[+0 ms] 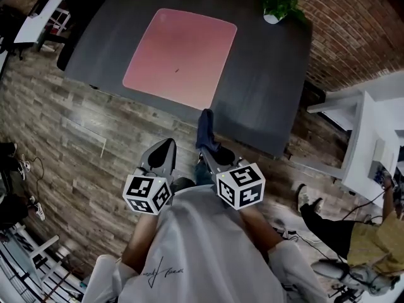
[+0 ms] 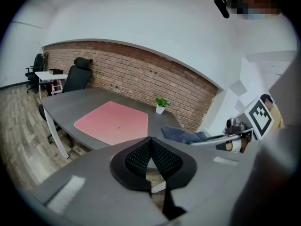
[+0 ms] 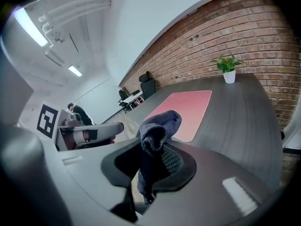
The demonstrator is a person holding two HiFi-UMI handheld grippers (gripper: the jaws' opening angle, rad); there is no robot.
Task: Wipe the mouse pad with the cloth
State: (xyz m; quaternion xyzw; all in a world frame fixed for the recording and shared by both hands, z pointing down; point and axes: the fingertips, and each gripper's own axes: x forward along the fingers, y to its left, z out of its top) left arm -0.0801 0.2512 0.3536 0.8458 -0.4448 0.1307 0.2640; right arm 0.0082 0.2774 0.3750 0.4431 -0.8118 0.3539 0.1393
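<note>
Overhead, a dark grey tabletop point(image 1: 265, 87) stands on a wood-plank floor point(image 1: 63, 137) against a red brick wall point(image 1: 353, 24). A pink mouse pad point(image 1: 180, 55) lies flat on the tabletop's left half, bare but for a small dark speck point(image 1: 177, 70). A black office chair point(image 2: 77, 76) sits at the far end, and a white desk point(image 1: 372, 131) stands off to the right. At the corner by the bricks, a small white pot point(image 1: 271, 18) holds a green plant point(image 1: 278, 2). The right gripper point(image 1: 211, 156) pinches a dark blue cloth point(image 1: 206, 131), held upright at the tabletop's near edge, apart from the pad. The left gripper point(image 1: 168, 145), just beside it over the floor, has its jaws pressed together on nothing.
</note>
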